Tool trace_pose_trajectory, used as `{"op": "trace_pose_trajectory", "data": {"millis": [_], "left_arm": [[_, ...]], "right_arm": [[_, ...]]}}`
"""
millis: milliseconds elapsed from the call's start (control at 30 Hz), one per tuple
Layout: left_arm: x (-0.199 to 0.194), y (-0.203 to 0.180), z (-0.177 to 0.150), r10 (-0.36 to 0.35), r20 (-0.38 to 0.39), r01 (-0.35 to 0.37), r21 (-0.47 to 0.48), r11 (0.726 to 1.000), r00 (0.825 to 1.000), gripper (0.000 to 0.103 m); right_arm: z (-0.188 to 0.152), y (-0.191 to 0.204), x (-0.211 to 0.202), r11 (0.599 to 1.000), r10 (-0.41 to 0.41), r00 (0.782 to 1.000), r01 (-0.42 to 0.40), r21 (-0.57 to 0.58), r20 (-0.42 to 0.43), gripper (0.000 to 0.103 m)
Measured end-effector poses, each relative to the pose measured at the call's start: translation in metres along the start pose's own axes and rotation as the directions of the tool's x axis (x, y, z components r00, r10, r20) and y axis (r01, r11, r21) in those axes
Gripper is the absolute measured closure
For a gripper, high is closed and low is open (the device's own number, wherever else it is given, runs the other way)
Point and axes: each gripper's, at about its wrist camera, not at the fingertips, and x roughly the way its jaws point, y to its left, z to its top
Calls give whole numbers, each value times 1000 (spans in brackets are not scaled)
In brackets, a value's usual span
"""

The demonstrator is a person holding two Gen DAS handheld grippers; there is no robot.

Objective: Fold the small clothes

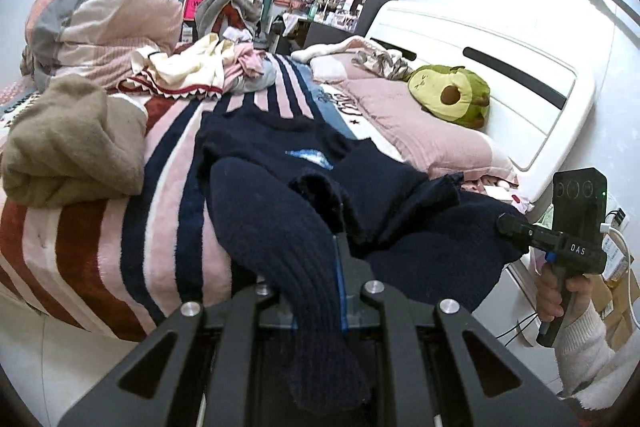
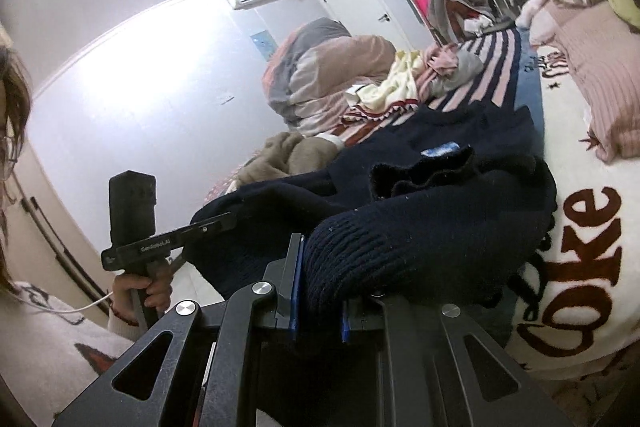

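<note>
Both grippers clamp navy sweater [image 1: 280, 227]; blanket [image 2: 592, 267] reads "Coke"

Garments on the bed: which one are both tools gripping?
The navy knit sweater, spread at the bed's near edge; the left tool and right tool both pinch it. The tan fleece and cream top lie untouched.

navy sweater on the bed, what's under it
The navy sweater lies on a pink, white and navy striped blanket, which shows beside it. Whatever lies directly beneath the sweater is covered.
</note>
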Motion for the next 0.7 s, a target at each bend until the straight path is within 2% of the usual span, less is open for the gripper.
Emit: {"op": "trace_pose_trajectory", "data": {"millis": [300, 433, 567, 700], "left_arm": [[-46, -17, 1, -21, 56, 19, 24, 1000, 998, 93], [-64, -21, 11, -71, 74, 68, 42, 997, 995, 93], [-63, -15, 37, -80, 99, 77, 32, 997, 992, 93], [-38, 3, 72, -43, 124, 42, 11, 999, 991, 93]], "right_arm": [[1, 36, -18, 998, 31, 999, -30, -47, 22, 95], [11, 51, -27, 995, 44, 999, -42, -88, 23, 95], [32, 45, -29, 996, 46, 998, -42, -81, 44, 95], [66, 21, -22, 998, 33, 996, -28, -63, 83, 95]]}}
